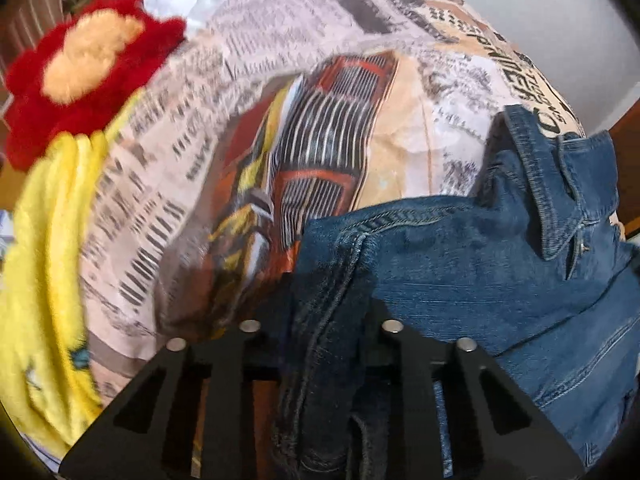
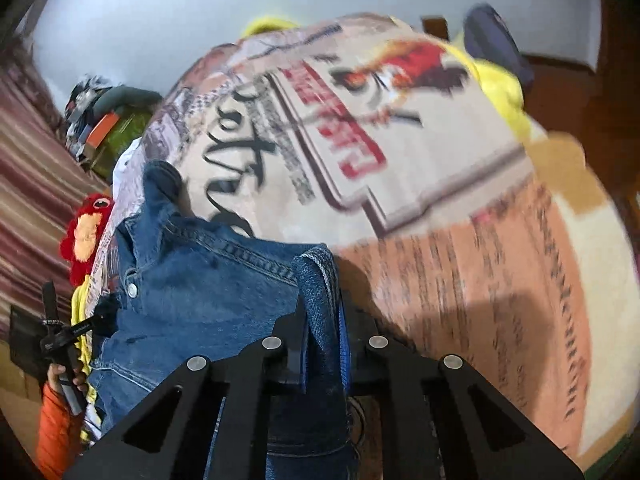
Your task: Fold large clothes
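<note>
In the left wrist view, the left hand-held gripper is clamped on a seamed edge of the denim jacket, which lies on a printed bedsheet beside a red plush toy.

In the right wrist view, the right hand-held gripper is closed tightly on another folded edge of the jacket.

The denim jacket is coarse blue woven cloth with raised stitched seams and a shiny metal button. Under it the printed bedspread is smooth, matt fabric. The plush toy is fuzzy red and yellow pile. Both grippers' black frames look matt, hard plastic, with dull metal pins
</note>
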`<move>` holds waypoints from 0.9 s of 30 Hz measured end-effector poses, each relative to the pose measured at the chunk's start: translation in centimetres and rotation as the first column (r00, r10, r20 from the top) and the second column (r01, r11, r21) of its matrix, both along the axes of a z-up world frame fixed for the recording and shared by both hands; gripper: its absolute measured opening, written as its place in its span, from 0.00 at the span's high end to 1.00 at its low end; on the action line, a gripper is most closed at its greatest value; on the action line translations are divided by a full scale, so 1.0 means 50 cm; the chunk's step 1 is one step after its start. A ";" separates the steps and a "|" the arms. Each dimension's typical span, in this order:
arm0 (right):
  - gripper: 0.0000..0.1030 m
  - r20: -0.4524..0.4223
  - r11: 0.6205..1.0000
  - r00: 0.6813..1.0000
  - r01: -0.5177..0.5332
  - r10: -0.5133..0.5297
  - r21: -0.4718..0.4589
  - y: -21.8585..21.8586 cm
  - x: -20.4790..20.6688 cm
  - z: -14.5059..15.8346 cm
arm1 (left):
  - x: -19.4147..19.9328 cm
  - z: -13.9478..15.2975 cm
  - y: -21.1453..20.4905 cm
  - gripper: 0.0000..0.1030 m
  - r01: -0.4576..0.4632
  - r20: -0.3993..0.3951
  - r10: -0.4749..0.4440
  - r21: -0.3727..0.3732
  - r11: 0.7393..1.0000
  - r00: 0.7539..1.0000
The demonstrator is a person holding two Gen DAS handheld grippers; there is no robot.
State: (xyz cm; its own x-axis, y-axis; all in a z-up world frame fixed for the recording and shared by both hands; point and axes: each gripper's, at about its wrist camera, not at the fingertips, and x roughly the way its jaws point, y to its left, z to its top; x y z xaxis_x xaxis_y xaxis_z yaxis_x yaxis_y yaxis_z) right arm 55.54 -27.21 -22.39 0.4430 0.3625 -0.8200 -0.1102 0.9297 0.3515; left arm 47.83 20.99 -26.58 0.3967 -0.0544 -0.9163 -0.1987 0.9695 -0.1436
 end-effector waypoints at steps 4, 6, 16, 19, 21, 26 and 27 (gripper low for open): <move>0.92 0.112 0.998 0.993 -0.028 0.034 -0.054 0.038 0.012 0.076 | 0.004 0.067 -0.004 0.84 0.012 0.080 -0.015 0.030 0.999 0.997; 0.92 0.158 0.996 0.986 -0.034 0.047 -0.086 0.056 0.020 0.109 | 0.006 0.101 -0.008 0.85 0.016 0.123 -0.023 0.060 0.998 0.992; 0.92 0.243 0.987 0.970 0.006 0.033 -0.160 0.108 0.128 0.176 | 0.060 0.185 0.012 0.88 -0.001 0.243 -0.027 0.112 0.994 0.970; 0.92 0.211 0.984 0.977 0.031 0.008 -0.177 0.109 0.155 0.133 | 0.090 0.148 0.027 0.88 -0.015 0.205 -0.009 0.117 0.993 0.979; 0.92 0.191 0.979 0.982 0.042 -0.004 -0.199 0.104 0.169 0.095 | 0.103 0.115 0.034 0.88 -0.018 0.180 -0.003 0.118 0.993 0.984; 0.91 0.151 0.967 0.989 0.032 0.006 -0.254 0.091 0.186 0.005 | 0.120 0.046 0.042 0.82 -0.029 0.137 0.011 0.134 0.991 0.991; 0.91 0.154 0.960 0.988 0.040 0.003 -0.279 0.089 0.187 -0.007 | 0.123 0.036 0.041 0.77 -0.031 0.131 0.013 0.141 0.989 0.991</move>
